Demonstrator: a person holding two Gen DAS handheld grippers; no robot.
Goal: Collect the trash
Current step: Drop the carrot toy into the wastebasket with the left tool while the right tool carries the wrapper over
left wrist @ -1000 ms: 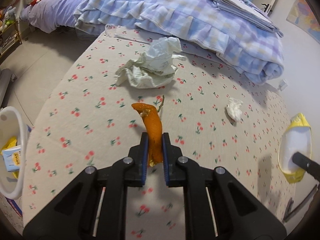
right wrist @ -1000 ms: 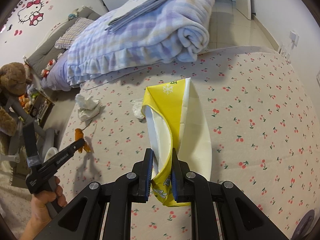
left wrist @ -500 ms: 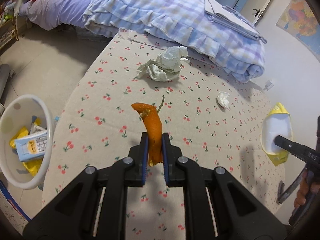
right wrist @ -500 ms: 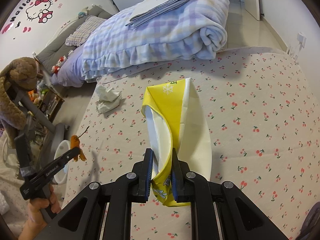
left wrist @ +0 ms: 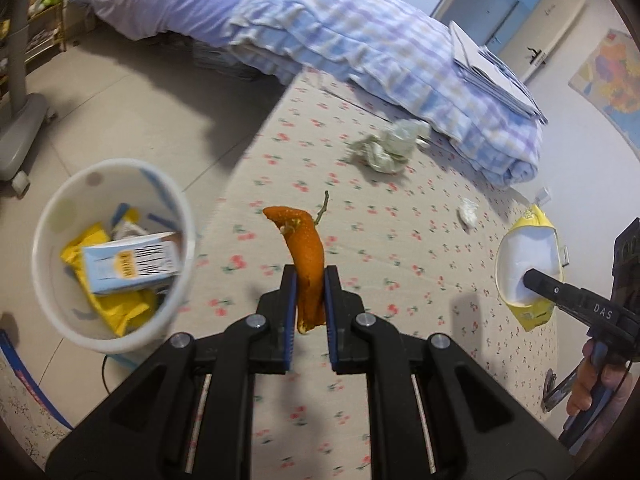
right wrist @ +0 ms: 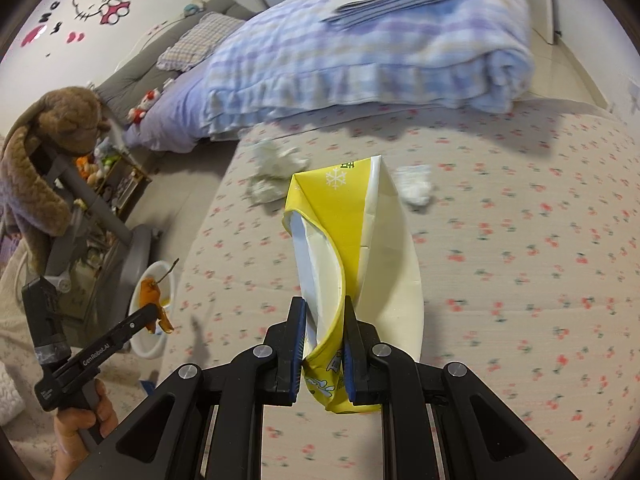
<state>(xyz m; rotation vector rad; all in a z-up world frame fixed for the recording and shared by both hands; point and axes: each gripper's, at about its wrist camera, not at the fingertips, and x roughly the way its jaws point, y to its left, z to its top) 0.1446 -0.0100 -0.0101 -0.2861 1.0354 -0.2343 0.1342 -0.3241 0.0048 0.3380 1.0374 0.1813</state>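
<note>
My left gripper [left wrist: 310, 280] is shut on an orange peel [left wrist: 306, 256] and holds it in the air above the edge of the cherry-print mattress [left wrist: 400, 264]. A white trash bin [left wrist: 52, 280] with a carton and yellow wrappers inside stands on the floor to its left. My right gripper [right wrist: 324, 320] is shut on a yellow and white wrapper [right wrist: 340, 232], held above the mattress [right wrist: 520, 272]. The wrapper also shows in the left wrist view [left wrist: 528, 256]. The peel [right wrist: 154, 300] and bin [right wrist: 154, 344] show at the left of the right wrist view.
A crumpled paper wad [left wrist: 388, 146] and a small white tissue [left wrist: 467, 212] lie on the mattress. A folded checked blanket [left wrist: 380, 48] lies at the back. A grey stand base [left wrist: 20, 136] sits on the floor at the left.
My left gripper has moved back and to the left with the peel, so the trash bin is now nearer and larger. My right gripper has also pulled back with the wrapper.
</note>
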